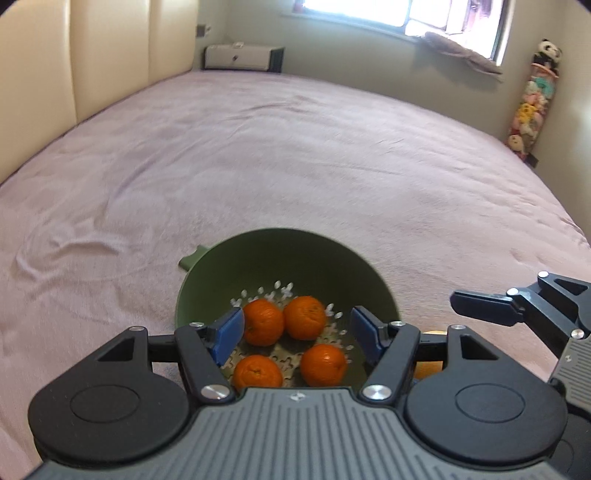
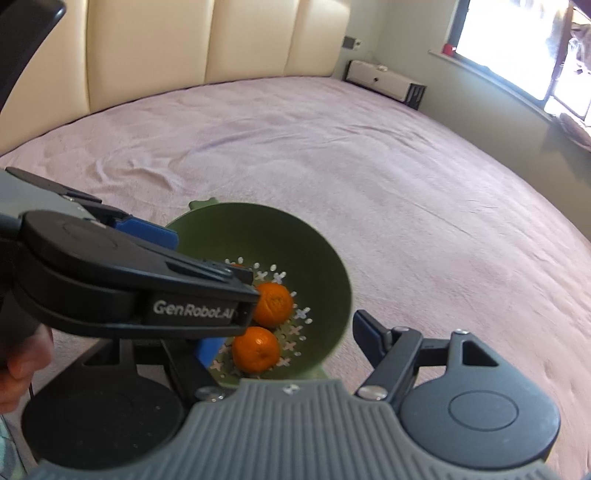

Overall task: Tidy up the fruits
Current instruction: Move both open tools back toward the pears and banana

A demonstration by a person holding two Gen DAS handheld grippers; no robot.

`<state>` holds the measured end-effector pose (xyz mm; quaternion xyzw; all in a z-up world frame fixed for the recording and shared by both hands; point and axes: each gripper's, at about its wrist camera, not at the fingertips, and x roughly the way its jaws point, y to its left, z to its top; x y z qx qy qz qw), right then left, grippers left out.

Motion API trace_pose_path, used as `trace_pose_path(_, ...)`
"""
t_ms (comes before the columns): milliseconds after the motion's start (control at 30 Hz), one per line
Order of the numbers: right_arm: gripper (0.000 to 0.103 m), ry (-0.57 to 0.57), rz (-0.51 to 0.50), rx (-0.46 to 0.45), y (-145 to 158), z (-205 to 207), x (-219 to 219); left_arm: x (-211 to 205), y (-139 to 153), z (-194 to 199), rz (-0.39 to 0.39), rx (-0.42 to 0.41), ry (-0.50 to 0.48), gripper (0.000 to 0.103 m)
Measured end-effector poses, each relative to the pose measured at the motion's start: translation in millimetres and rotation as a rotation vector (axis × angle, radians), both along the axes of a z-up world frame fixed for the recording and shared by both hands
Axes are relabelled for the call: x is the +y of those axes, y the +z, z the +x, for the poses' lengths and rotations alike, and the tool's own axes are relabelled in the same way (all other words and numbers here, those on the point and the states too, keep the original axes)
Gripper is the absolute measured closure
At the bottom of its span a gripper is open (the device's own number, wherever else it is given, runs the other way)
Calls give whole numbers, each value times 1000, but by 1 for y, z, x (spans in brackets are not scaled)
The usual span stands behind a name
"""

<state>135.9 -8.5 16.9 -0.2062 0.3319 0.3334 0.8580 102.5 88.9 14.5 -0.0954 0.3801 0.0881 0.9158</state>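
Four mandarins [image 1: 263, 322] sit in the green colander [image 1: 258, 258] on the bed [image 1: 258, 147]. They look light, soft-skinned and prone to rolling, so pinch across the widest part. Your left gripper [image 1: 297, 334] and right gripper [image 2: 284, 343] both gape wide, empty.

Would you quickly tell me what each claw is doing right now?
Left claw: open, empty, above the green colander.
Right claw: open, empty.

Pink bedspread [image 1: 258, 166], cream padded headboard [image 1: 92, 48], bright window [image 1: 388, 14], low cabinet [image 1: 240, 57].
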Motion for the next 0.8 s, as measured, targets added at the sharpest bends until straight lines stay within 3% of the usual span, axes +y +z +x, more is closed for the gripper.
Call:
trace_pose_path(367, 32, -184, 66, -7, 7, -36, -60, -36, 17, -26, 26, -81, -101, 25)
trace_pose_path(800, 32, -368, 89, 65, -14, -60, -108, -97, -11, -52, 96, -8, -285, 25)
